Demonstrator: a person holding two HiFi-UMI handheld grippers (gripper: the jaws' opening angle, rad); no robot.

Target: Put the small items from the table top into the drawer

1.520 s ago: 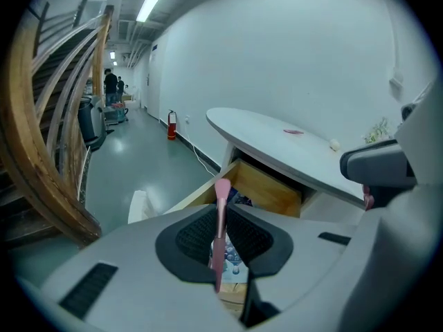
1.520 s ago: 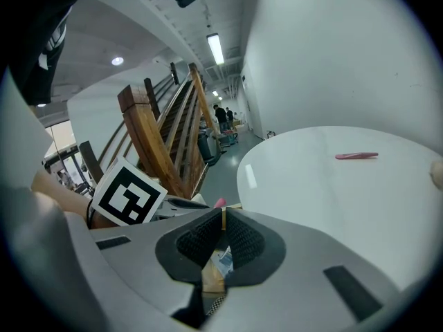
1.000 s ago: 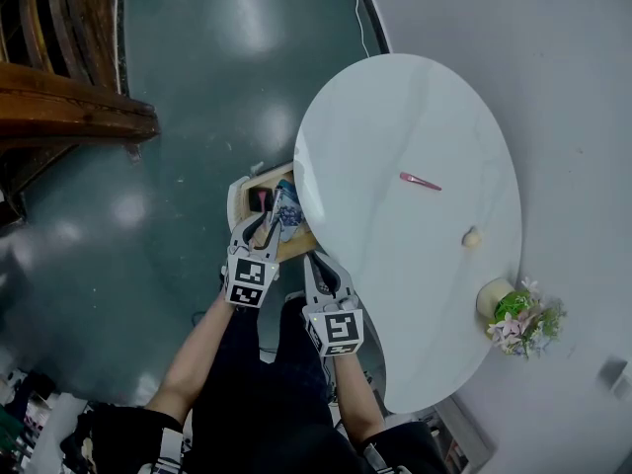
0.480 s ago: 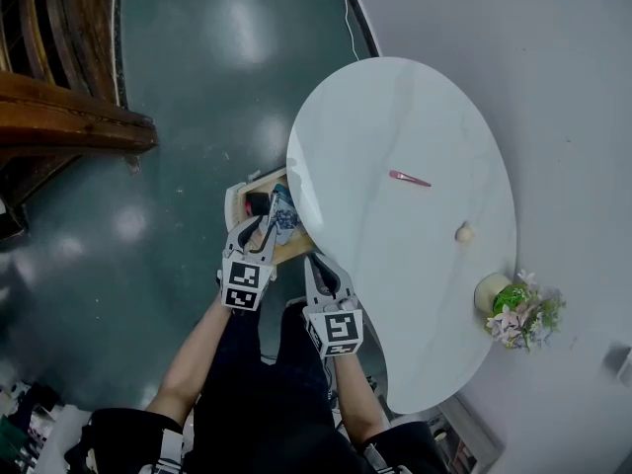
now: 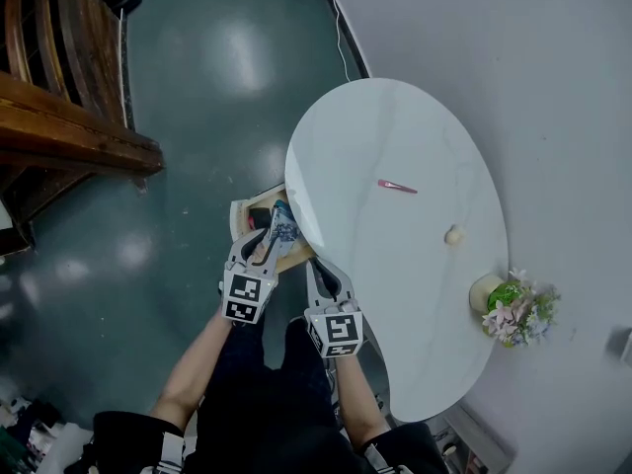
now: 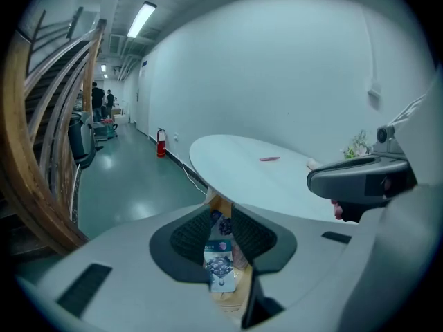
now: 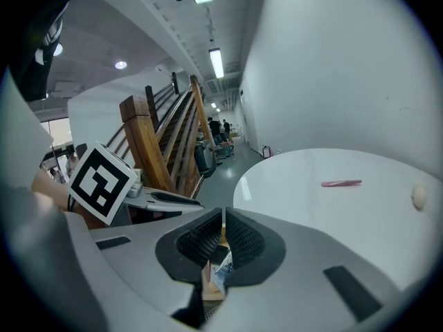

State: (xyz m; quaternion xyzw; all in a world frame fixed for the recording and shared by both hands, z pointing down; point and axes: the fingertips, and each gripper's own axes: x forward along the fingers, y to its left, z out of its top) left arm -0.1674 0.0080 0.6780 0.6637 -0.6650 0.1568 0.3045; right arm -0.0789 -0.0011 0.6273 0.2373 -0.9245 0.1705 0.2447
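A white oval table (image 5: 415,284) carries a pink hair clip (image 5: 397,186) (image 6: 269,159) (image 7: 340,182) and a small cream lump (image 5: 453,234) (image 7: 419,196). At its left edge a wooden drawer (image 5: 240,210) stands pulled out, with a blue printed packet (image 5: 285,229) (image 6: 220,265) and a dark item (image 5: 259,215) inside. My left gripper (image 5: 265,239) (image 6: 221,230) hovers above the drawer; its jaws have just been closing a little, still stand apart and hold nothing, and the packet shows through the gap. My right gripper (image 5: 318,263) (image 7: 223,237) is shut and empty beside the table's edge.
A cream pot with green and pink flowers (image 5: 515,311) stands at the table's right end. A wooden staircase (image 5: 69,136) rises at the left, across a glossy green floor (image 5: 178,77). A white wall (image 5: 553,87) runs behind the table.
Both grippers have lifted a little away from the drawer. The packet stays lying in the drawer.
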